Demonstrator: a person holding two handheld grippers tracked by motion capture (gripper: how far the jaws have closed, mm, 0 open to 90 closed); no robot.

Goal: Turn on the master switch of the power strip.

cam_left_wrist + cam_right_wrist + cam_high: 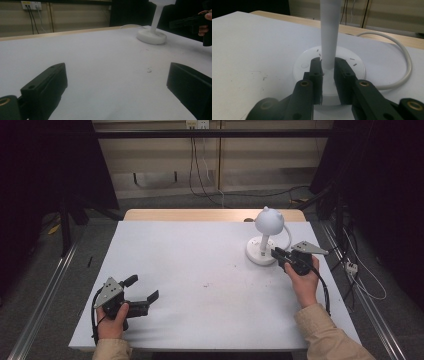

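Standing at the far right of the white table, a white desk lamp is seen upright on its round base, its cord looped behind. The right gripper is clenched on the lamp's stem just above the base, jaws pressed to either side. The left gripper is held released near the front left edge, nothing between its jaws.

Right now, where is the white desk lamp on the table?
In the high view the white desk lamp stands at the table's far right, its stem between the right tongs, which close on it just above the round base.
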